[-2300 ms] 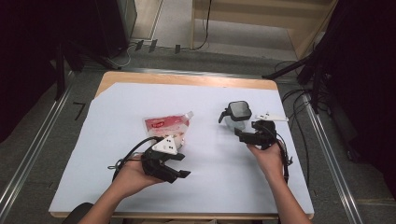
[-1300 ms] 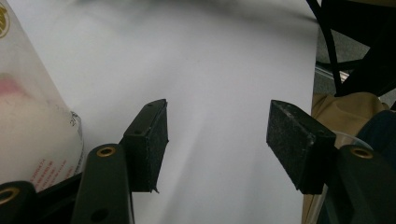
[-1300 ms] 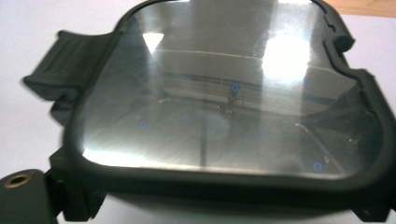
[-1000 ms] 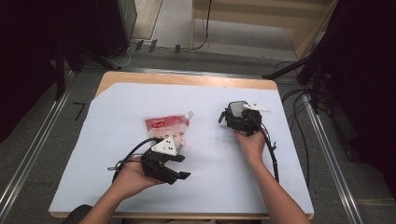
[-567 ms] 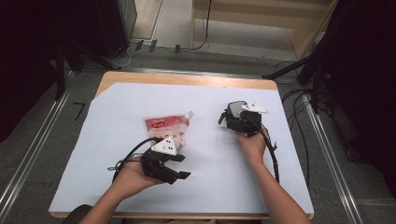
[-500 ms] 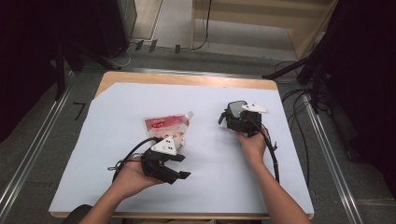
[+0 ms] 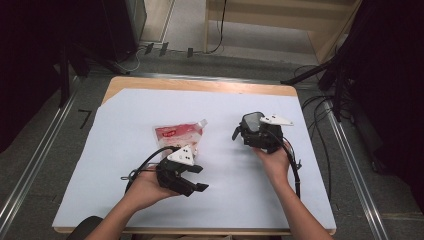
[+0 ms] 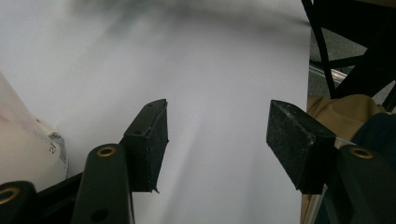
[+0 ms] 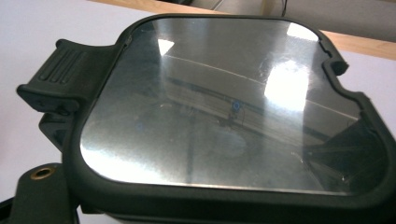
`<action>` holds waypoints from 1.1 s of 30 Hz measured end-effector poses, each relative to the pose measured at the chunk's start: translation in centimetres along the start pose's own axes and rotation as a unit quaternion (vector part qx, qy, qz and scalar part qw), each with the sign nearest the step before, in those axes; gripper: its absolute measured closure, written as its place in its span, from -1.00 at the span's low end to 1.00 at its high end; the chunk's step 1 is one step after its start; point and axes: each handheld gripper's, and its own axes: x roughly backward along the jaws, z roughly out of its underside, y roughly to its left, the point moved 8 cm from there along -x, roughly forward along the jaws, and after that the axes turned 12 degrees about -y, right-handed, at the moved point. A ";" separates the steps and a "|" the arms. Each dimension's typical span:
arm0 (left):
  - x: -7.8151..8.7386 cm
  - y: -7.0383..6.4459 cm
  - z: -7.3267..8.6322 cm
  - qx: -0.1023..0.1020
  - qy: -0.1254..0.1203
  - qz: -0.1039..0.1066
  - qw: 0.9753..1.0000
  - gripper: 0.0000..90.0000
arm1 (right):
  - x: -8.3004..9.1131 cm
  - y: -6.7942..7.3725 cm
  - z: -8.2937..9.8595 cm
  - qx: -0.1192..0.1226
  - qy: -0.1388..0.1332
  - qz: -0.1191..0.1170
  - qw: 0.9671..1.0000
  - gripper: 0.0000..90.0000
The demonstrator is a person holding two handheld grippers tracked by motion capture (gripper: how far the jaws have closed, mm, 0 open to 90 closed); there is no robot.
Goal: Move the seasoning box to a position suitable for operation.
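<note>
A dark container (image 7: pixel 251 121) with a clear latched lid (image 9: pixel 224 107) stands right of centre on the white-covered table (image 7: pixel 310 190). My right gripper (image 7: pixel 250 132) reaches around it from the near side. One of its fingers (image 9: pixel 42 196) hugs the container's left wall, and the lid hides the other. A red and white spouted pouch (image 7: pixel 179 135) lies flat at the centre. My left gripper (image 7: pixel 200 178) rests just in front of the pouch and points right. It is open, with bare sheet between its pads (image 8: pixel 217 140). The pouch's edge (image 8: pixel 18 144) shows at the left.
The table's wooden far edge (image 7: pixel 200 85) borders grey floor. Metal rails (image 7: pixel 30 170) run along both sides. Black stand legs (image 7: pixel 320 75) and cables (image 7: pixel 320 115) lie off the right far corner. The right gripper's cable (image 7: pixel 295 170) loops beside the forearm.
The right gripper moved forward and left from beside the container to closing around it, then stayed still for the last second. The left gripper and pouch have not moved.
</note>
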 end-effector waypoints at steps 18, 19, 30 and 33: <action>-1.5 0.2 -0.9 -0.006 -0.003 0.019 1.000 -0.11 | 5.7 3.1 2.3 0.010 0.016 -0.036 0.999 -0.66; -1.5 0.2 -0.9 -0.006 -0.003 0.019 1.000 -0.11 | 5.7 3.1 2.3 0.010 0.016 -0.036 0.999 -0.66; -1.8 0.3 -0.8 -0.005 0.002 0.018 1.000 -0.11 | 5.2 5.3 3.9 0.015 0.031 -0.060 0.998 -0.66; -1.9 0.3 -0.8 -0.006 0.003 0.017 1.000 -0.11 | 5.0 5.8 4.2 0.021 0.034 -0.064 0.997 -0.66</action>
